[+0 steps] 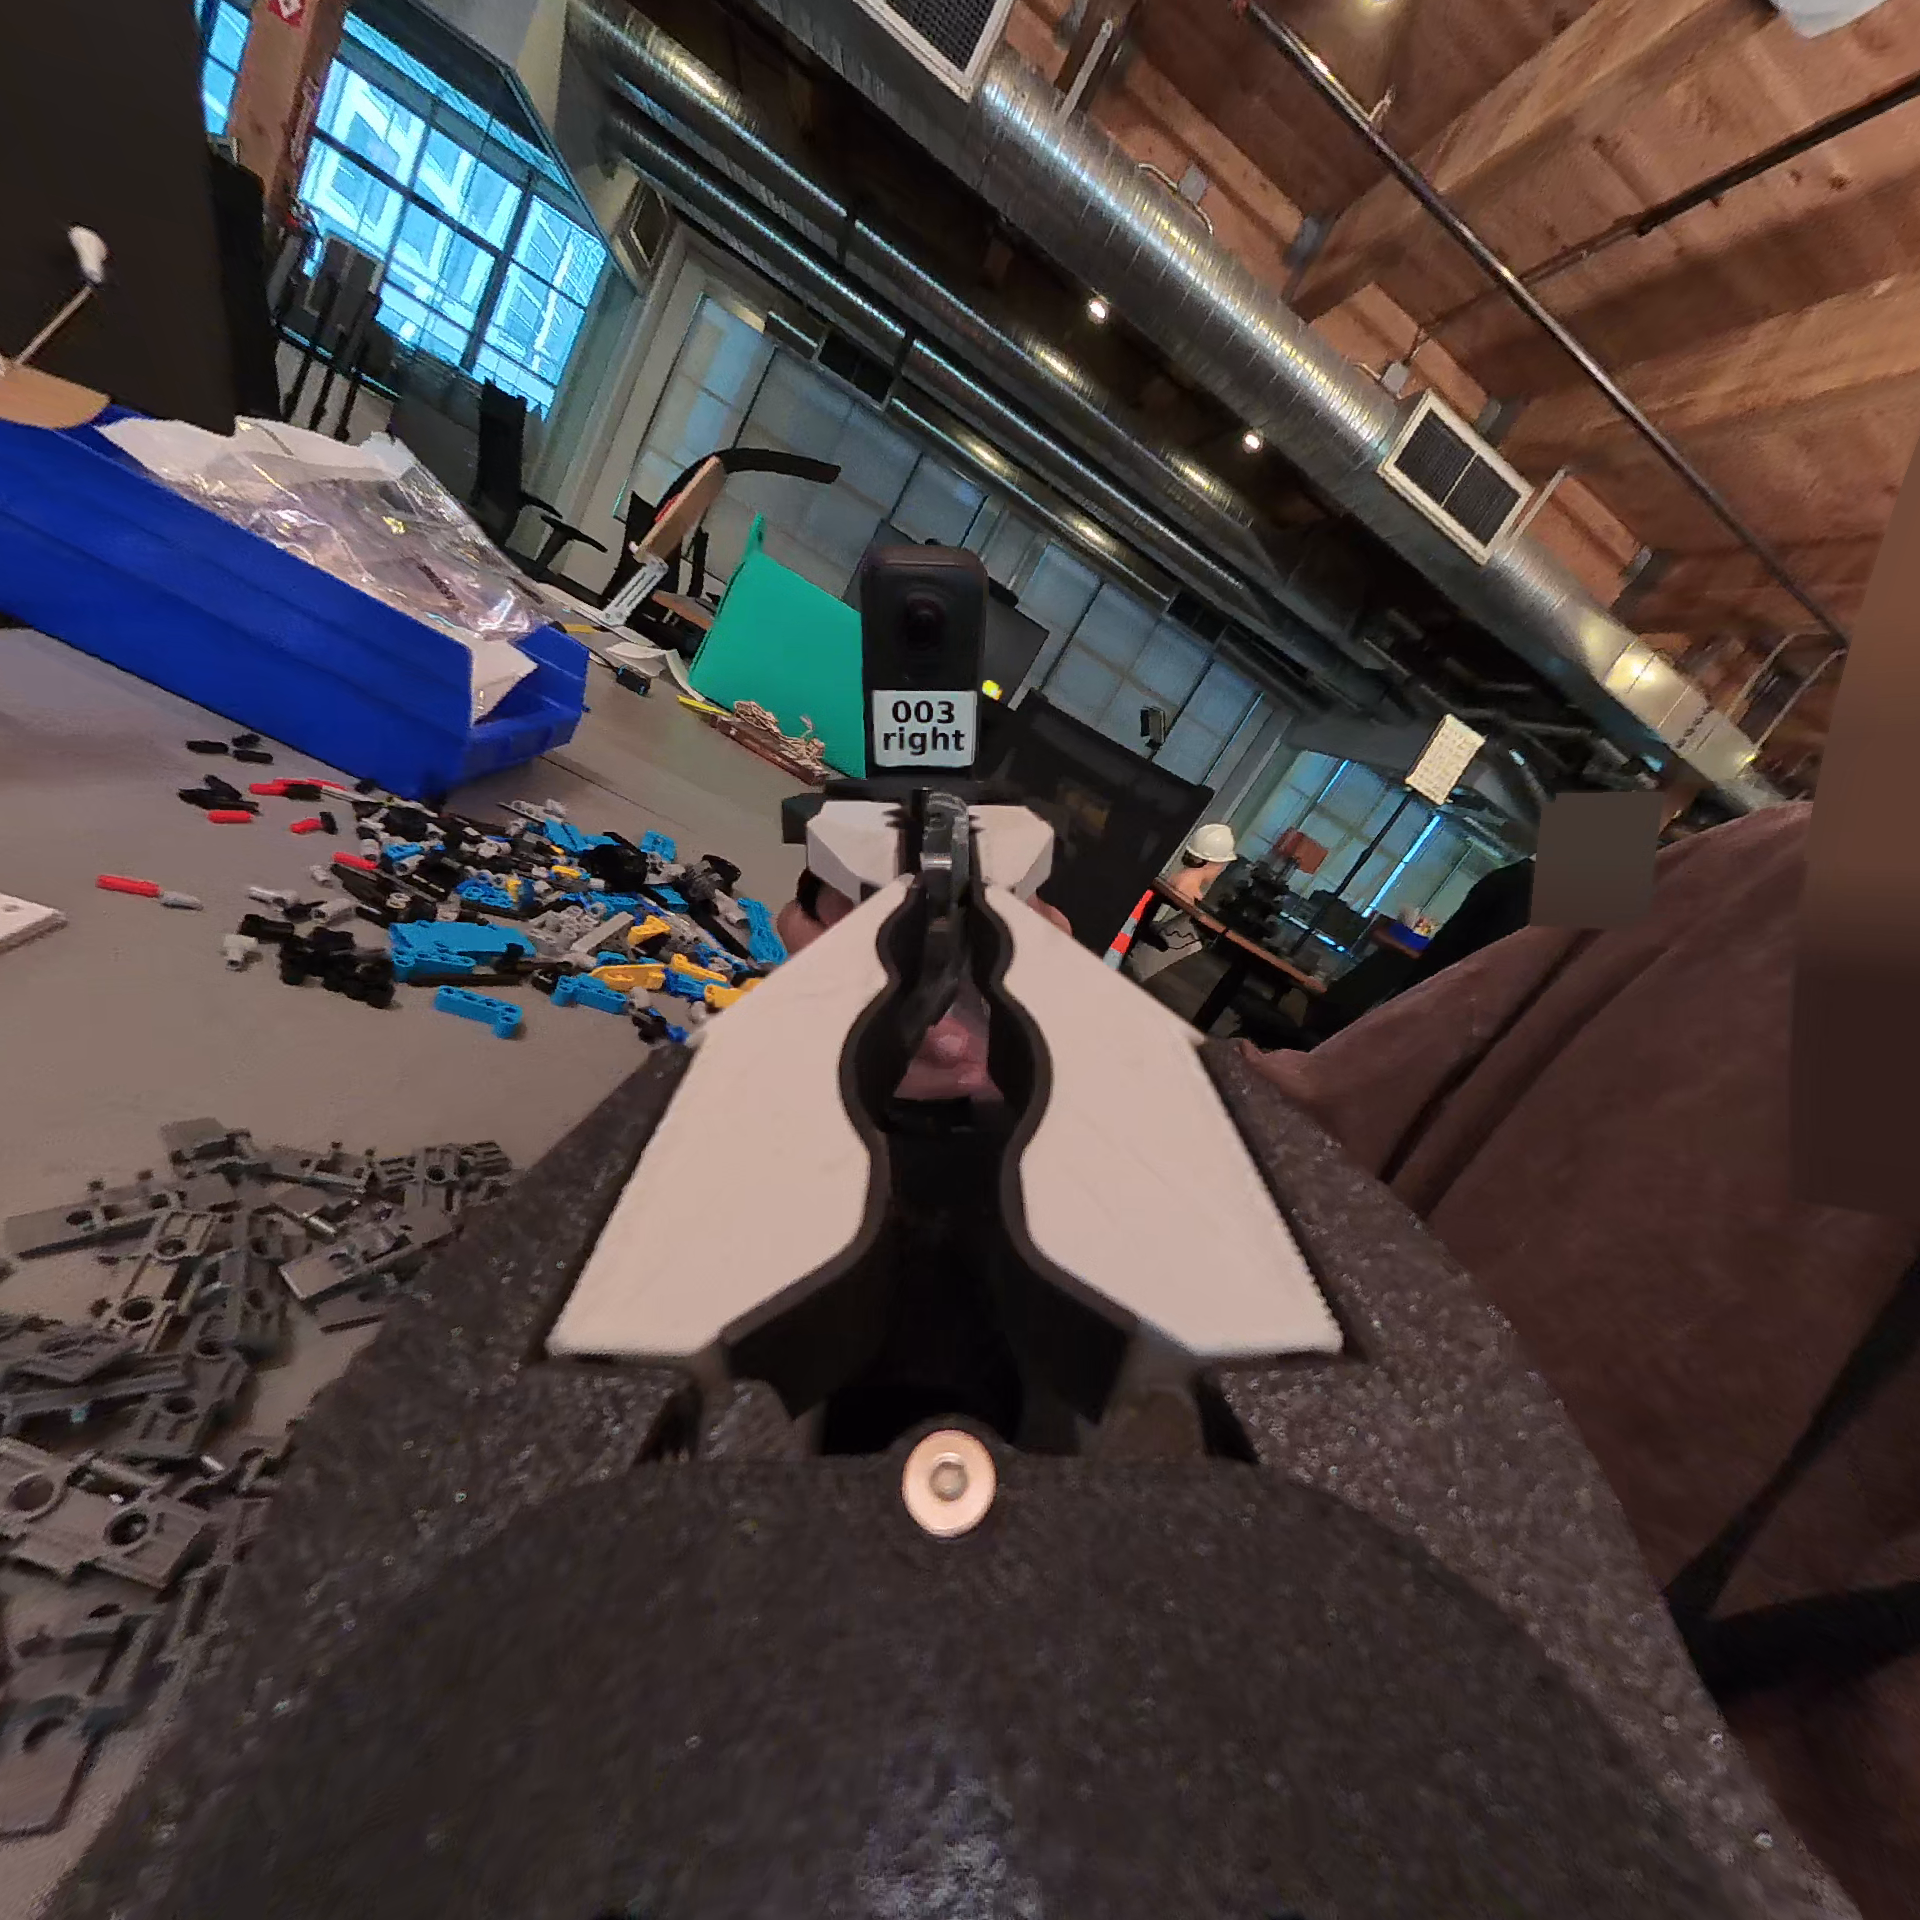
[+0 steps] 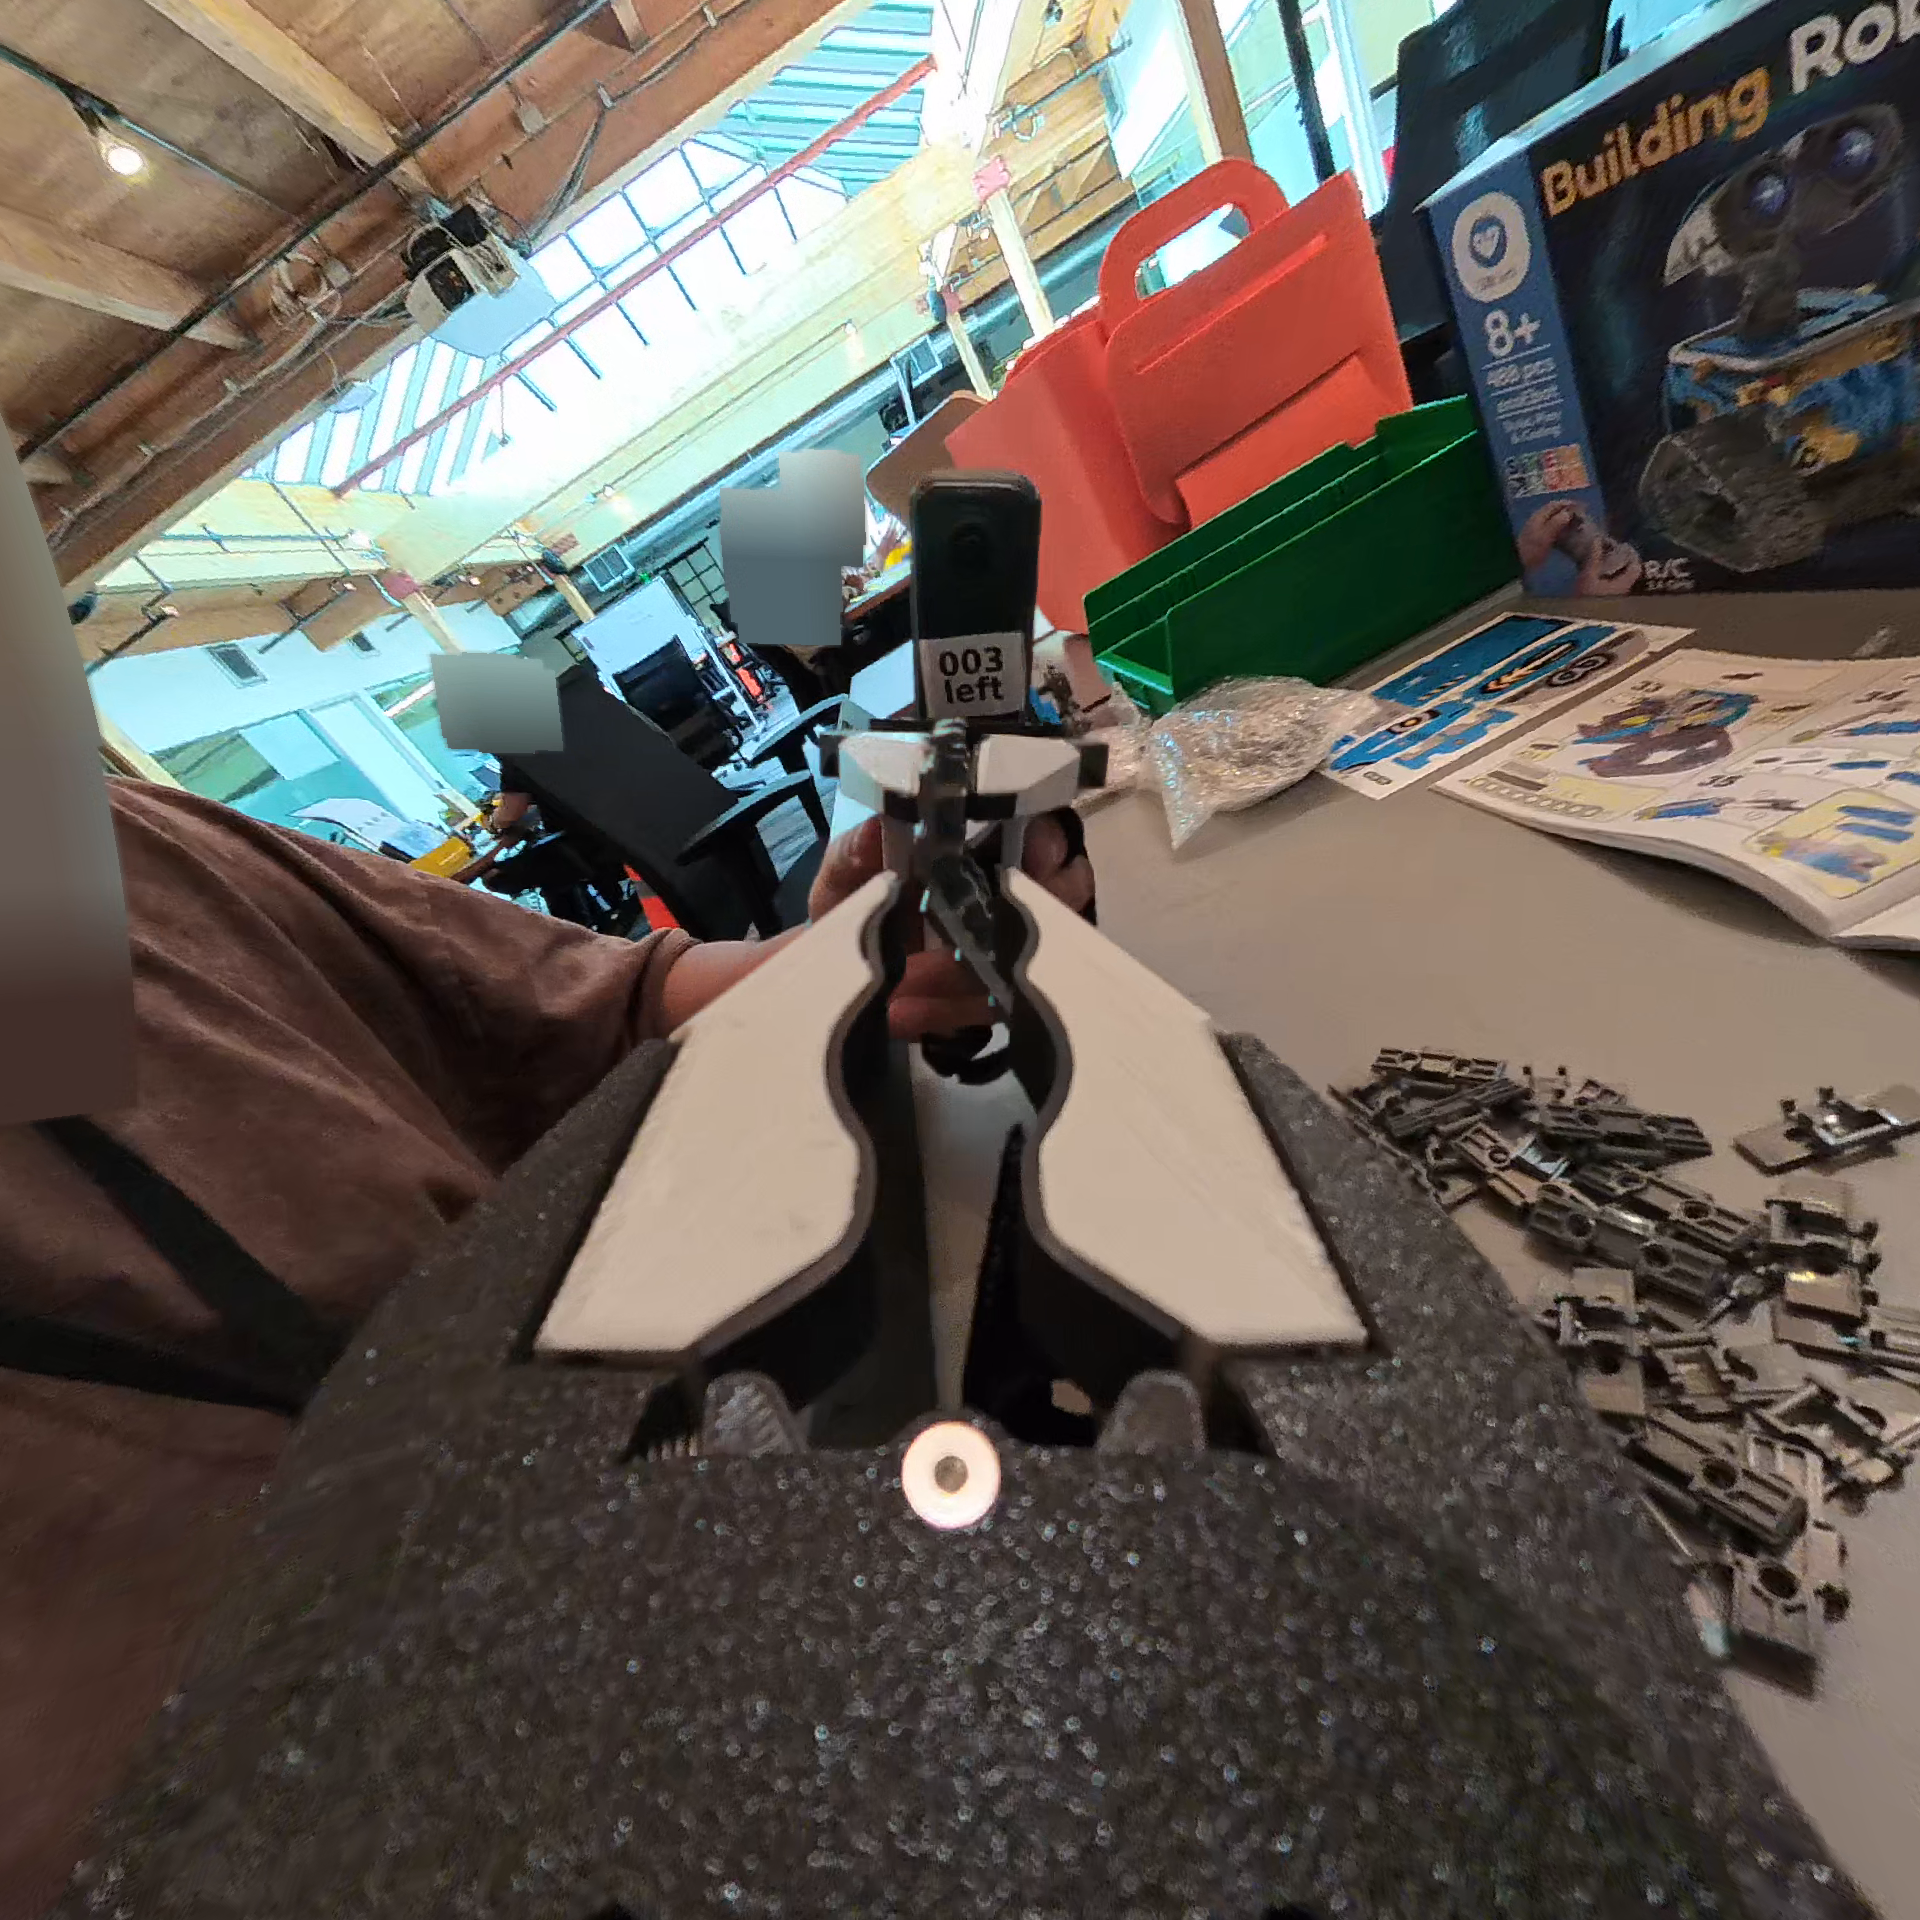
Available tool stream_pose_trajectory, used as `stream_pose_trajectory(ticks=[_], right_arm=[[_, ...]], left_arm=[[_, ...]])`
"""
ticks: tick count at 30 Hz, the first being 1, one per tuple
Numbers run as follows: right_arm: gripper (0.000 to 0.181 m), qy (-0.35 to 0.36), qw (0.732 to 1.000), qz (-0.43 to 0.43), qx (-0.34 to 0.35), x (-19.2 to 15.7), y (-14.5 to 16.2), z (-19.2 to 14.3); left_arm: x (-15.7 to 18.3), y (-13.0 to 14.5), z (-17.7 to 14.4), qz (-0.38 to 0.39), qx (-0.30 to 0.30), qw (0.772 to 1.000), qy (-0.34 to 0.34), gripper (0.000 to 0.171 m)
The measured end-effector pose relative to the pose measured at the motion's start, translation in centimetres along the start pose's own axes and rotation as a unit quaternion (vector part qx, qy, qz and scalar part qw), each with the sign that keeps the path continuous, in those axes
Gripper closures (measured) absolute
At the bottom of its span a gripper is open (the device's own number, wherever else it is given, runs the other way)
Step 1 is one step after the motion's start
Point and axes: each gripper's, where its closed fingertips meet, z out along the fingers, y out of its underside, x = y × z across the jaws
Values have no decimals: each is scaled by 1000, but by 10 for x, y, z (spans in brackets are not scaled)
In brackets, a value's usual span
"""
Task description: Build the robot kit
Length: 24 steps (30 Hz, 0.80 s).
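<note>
- Left gripper (image 1: 940, 914): white fingers nearly pressed together at the tips, pinching one end of a small dark grey building piece (image 1: 943, 935); held above the grey table (image 1: 156, 1039), tip to tip with the other gripper.
- Right gripper (image 2: 951, 904): fingers likewise drawn close, pinching the same dark piece (image 2: 961, 904), which runs slantwise between the two tools.
- Left wrist view only, left to right: heap of grey track links (image 1: 156, 1351) near the lower left; blue bin (image 1: 260, 623) holding crumpled clear plastic; scatter of blue, black, yellow and red small parts (image 1: 499, 914) on the table; green board (image 1: 769, 634) farther back.
- Right wrist view only, left to right: brown sleeve (image 2: 312, 987) of the person; orange carrier (image 2: 1195, 395); green bin (image 2: 1299, 561); clear bag (image 2: 1247, 748); open instruction booklet (image 2: 1714, 790); printed toy box (image 2: 1714, 312) standing at the far right.
- Both views: the grey track links (image 2: 1662, 1299), lying beside and below the right gripper in its own view.
</note>
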Motion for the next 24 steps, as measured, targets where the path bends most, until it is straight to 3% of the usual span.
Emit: stream_pose_trajectory(ticks=[3, 4, 8, 11, 16, 19, 24], right_arm=[[169, -7, 1000, 16, 21, 3, -6, 3], [178, -18, 999, 19, 21, 1, -6, 3], [178, 1, 999, 51, 16, 15, -3, 4], [179, 11, 993, 105, 55, 31, -9, -3], [179, -30, 976, 193, 92, 35, -13, -11], [179, -10, 982, 169, 83, 37, -11, -9], [178, 27, 998, 48, 30, 25, -1, 2]], left_arm=[[-4, 3, 1, -15, -5, 1000, -3, 164], [-7, 4, 0, -19, -6, 1000, -7, 164], [-15, 2, -5, -44, 0, 999, -7, 155], [-25, -2, -13, -50, 6, 998, -23, 151], [-42, -8, -25, -29, 8, 998, -58, 149], [-40, -11, -26, -15, 11, 998, -56, 149], [-32, -6, -19, -7, -3, 999, -37, 147]])
